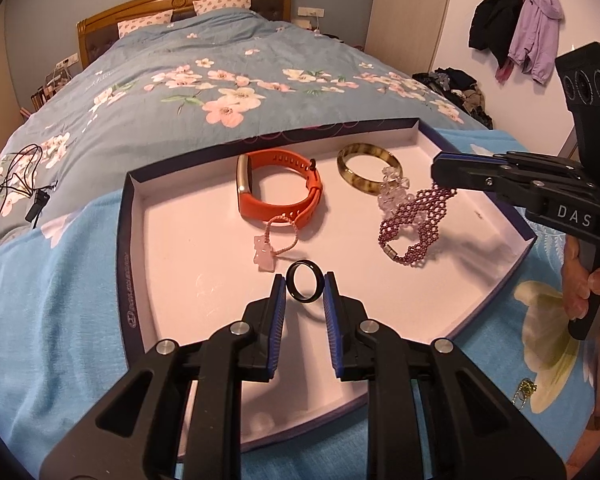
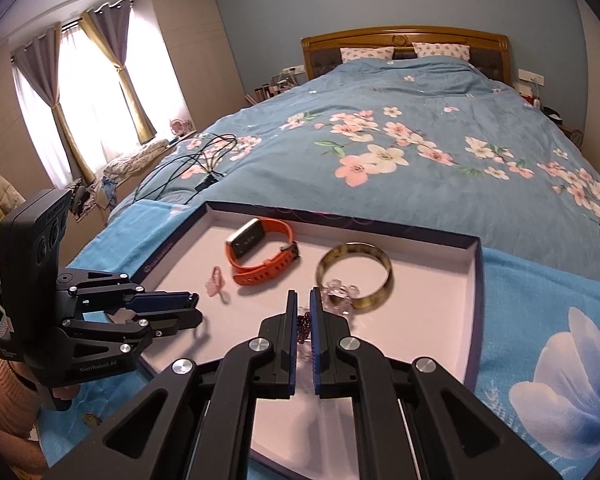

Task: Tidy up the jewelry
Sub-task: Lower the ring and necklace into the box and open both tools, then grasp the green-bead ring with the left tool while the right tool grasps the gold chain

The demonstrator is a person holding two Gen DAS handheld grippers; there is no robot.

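A shallow white tray with a dark blue rim (image 1: 124,240) (image 2: 478,280) lies on a blue blanket at the foot of the bed. My left gripper (image 1: 305,283) (image 2: 194,308) is shut on a black ring (image 1: 304,300), held upright just above the tray's near part. My right gripper (image 1: 440,172) (image 2: 303,298) is shut on a purple beaded bracelet (image 1: 412,220) (image 2: 304,322), which hangs from its tips toward the tray floor. In the tray lie an orange watch (image 1: 280,188) (image 2: 260,256), an amber bangle (image 1: 368,172) (image 2: 356,276), a clear crystal bracelet (image 1: 394,190) (image 2: 340,292) and a pink cord bracelet with a charm (image 1: 276,240) (image 2: 216,280).
The floral duvet (image 1: 220,80) stretches beyond the tray, with black cables (image 1: 16,184) (image 2: 204,160) on its left side. A thin gold chain (image 1: 526,390) lies on the blanket right of the tray. A person's hand (image 1: 580,288) grips the right handle. Jackets (image 1: 516,28) hang on the wall.
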